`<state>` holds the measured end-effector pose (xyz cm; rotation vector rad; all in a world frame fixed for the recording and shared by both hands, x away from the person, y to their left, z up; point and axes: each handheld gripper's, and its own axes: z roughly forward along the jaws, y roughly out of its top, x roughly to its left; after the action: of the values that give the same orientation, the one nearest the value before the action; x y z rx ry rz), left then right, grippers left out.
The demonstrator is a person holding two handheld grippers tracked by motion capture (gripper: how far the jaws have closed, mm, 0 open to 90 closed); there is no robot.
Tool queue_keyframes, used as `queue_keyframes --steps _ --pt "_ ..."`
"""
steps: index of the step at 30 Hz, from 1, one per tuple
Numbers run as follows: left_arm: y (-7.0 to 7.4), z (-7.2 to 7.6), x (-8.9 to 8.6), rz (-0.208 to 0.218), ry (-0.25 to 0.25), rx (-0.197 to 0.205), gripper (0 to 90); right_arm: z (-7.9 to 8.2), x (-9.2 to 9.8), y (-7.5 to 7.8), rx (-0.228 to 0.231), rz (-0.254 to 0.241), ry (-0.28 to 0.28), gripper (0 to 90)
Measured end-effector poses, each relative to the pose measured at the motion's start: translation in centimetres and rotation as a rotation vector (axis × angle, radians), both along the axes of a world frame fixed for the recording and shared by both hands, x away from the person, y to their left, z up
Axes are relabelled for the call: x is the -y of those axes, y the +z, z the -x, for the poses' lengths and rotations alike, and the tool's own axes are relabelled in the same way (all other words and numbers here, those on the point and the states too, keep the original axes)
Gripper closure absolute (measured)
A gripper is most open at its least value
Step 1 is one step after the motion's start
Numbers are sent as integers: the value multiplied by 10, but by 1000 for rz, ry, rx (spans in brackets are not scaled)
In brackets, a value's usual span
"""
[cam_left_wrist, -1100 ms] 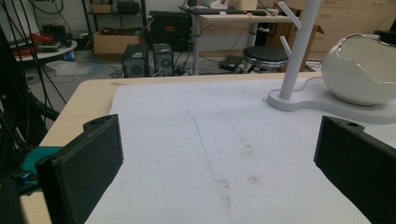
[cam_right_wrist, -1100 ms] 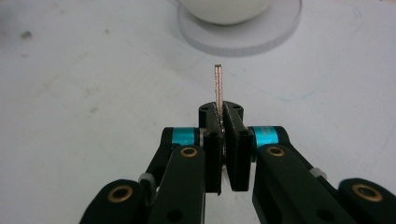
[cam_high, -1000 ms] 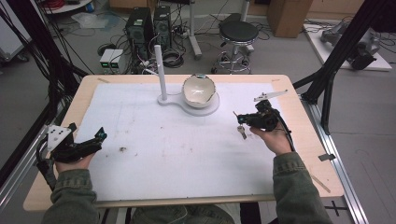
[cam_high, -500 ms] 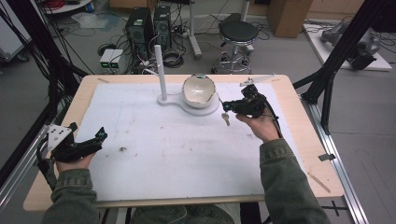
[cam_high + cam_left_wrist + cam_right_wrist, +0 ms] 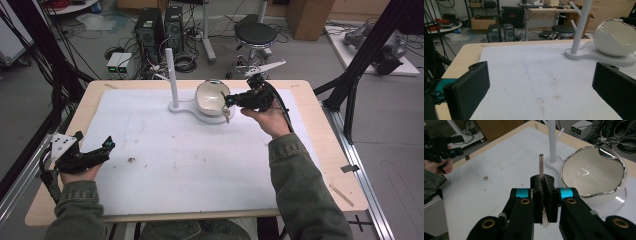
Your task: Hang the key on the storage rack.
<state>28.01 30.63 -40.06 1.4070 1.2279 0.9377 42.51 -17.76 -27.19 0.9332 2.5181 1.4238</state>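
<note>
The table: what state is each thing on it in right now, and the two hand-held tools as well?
Left tool: jaws wide open, nothing between them, low over the mat.
Right tool: jaws shut on a thin metal piece, held beside the bowl.
Metal piece: clamped, sticking out past the jaws.
Bowl: upright on the white stand, looks empty.
Stand: upright, nothing hanging on its post.
Mat: flat, a few dark specks.

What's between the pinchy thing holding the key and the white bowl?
Nothing. In the right gripper view, the right gripper, jaws shut on the key, sits beside the bowl with bare white mat between.
</note>
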Motion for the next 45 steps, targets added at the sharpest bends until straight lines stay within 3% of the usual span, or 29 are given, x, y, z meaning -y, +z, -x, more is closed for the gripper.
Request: queue_keyframes --steps 8,26,34,45 --pt "0 -1 0 7 -10 -1 17 -11 -23 11 4 3 45 869" --pt "-1 -2 1 15 -27 4 17 -44 -71 35 -2 -85 97 869" --pt "-1 -2 1 18 -34 5 17 -57 -88 49 2 -87 112 869" --pt "-1 -2 2 19 -36 1 17 -71 -106 55 15 -96 130 869"
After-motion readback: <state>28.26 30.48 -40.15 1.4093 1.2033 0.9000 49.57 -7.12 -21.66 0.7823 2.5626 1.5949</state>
